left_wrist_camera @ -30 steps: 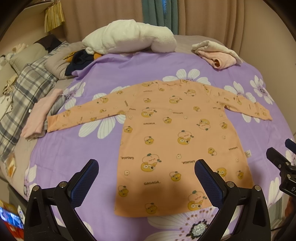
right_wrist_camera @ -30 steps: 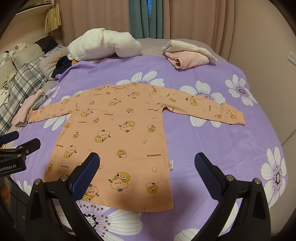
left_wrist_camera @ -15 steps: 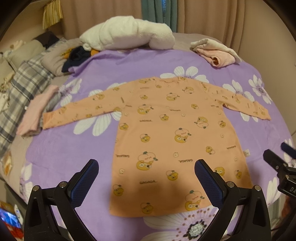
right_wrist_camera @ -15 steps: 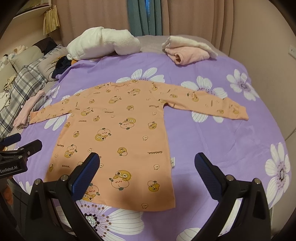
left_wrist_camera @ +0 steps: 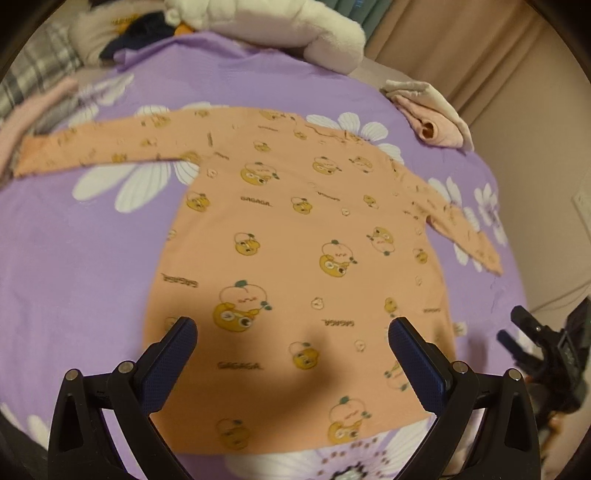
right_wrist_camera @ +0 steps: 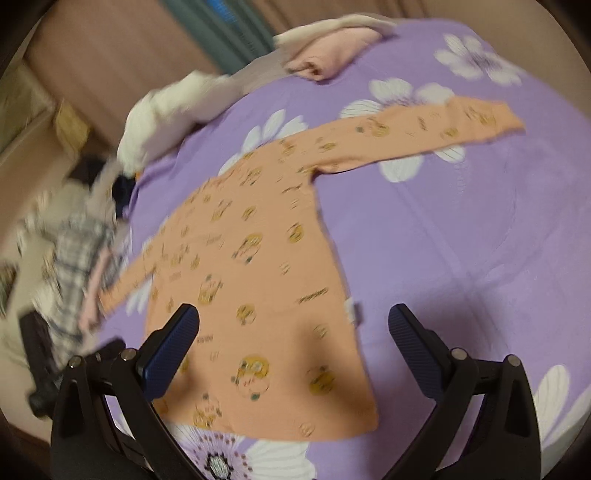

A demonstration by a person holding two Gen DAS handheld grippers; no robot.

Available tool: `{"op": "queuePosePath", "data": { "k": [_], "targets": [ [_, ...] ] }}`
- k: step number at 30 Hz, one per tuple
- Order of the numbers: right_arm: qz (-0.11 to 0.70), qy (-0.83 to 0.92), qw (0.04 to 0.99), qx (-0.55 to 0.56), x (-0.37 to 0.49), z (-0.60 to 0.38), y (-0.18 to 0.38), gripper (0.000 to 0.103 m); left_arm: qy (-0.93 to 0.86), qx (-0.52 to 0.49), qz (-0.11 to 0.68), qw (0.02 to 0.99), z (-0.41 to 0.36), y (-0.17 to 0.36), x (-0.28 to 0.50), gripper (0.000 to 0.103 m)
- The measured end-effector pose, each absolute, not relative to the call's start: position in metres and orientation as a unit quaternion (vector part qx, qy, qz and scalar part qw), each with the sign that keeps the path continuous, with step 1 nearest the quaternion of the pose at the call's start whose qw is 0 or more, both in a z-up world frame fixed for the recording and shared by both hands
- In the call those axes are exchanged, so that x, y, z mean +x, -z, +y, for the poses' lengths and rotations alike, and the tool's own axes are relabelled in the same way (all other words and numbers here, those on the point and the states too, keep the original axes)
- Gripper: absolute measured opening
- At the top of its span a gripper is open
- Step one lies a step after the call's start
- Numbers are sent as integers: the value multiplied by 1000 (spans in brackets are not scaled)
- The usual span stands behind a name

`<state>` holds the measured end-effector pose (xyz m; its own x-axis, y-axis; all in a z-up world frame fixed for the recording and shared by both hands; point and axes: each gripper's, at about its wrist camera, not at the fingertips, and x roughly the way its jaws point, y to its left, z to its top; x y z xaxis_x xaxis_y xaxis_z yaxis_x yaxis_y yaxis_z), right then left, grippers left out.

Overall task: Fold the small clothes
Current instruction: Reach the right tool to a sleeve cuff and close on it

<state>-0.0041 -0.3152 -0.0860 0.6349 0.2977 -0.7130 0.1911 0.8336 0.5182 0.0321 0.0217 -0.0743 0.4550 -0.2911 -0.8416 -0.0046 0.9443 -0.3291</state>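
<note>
With my left tool (left_wrist_camera: pixel 291 339) and right tool (right_wrist_camera: pixel 293 328) both spread wide and empty, I judge the thin, limp orange cartoon-print long-sleeved shirt (left_wrist_camera: pixel 295 258), flat on the purple flowered bedspread (left_wrist_camera: pixel 74 258), best pinched at a sleeve cuff or hem corner.

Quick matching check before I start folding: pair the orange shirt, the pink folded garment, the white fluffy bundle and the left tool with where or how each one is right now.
Things:
1. orange shirt
2. pink folded garment
3. white fluffy bundle
4. left tool

States:
A. open, over the hem, holding nothing
B. spread flat on the purple sheet, sleeves out
C. folded beyond the shirt's right sleeve
D. heaped at the far edge, past the collar

Pairs: 1-B, 2-C, 3-D, 4-A
</note>
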Motion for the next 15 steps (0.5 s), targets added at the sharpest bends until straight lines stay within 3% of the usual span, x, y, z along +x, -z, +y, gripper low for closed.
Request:
{"op": "queuePosePath", "data": {
  "k": [9, 15],
  "targets": [
    [362, 60, 838, 404, 24, -427, 122, 102, 70, -181, 515, 835, 26, 92, 66, 102],
    [331, 122, 813, 463, 59, -500, 151, 92, 76, -168, 517, 836, 16, 98, 82, 102]
  ]
}}
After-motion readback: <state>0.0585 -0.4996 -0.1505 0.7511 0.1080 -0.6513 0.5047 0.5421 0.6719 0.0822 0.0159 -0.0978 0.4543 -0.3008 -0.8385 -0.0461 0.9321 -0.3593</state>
